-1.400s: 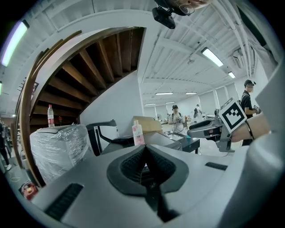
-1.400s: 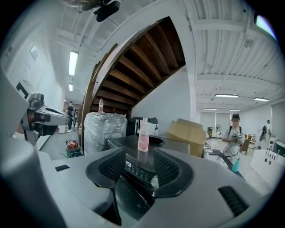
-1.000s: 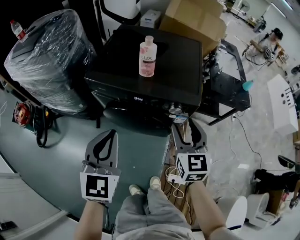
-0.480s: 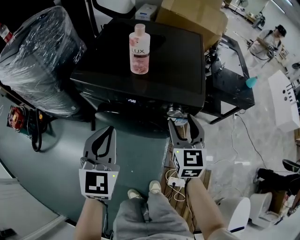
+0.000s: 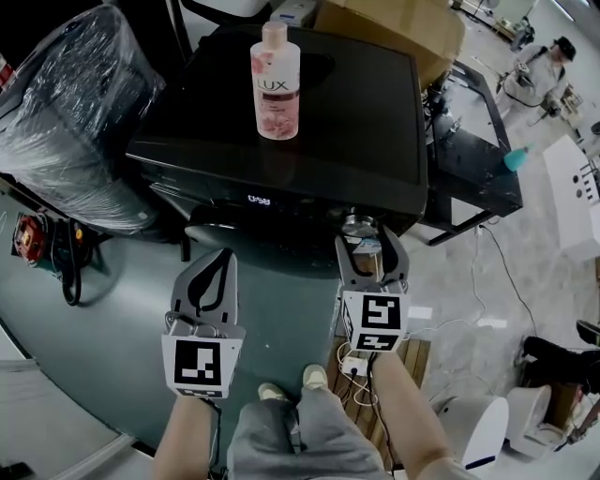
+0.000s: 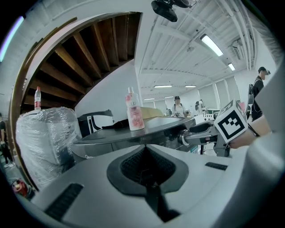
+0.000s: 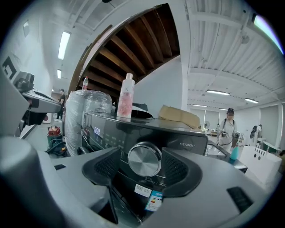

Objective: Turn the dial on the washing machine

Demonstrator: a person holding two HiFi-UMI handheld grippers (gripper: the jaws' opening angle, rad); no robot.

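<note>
A black washing machine (image 5: 309,112) stands in front of me, its silver dial (image 5: 357,225) at the right end of the front panel. My right gripper (image 5: 369,240) reaches up to that dial. In the right gripper view the dial (image 7: 144,158) sits between the two jaws of the right gripper (image 7: 141,168), which are opening, with a narrow gap showing on the left side. My left gripper (image 5: 223,253) hangs lower left of the machine, shut and holding nothing; in its own view the left gripper (image 6: 145,149) has its tips together.
A pink-labelled bottle (image 5: 276,82) stands on the machine's lid. A plastic-wrapped bundle (image 5: 66,112) sits to the left, a cardboard box (image 5: 394,23) behind, a black frame (image 5: 469,159) to the right. Cables and a power strip (image 5: 354,361) lie by my feet. A person (image 5: 539,70) stands far right.
The view has closed in on the machine. My right gripper has come up around the dial and its jaws stand wider. The left gripper has hardly moved.
</note>
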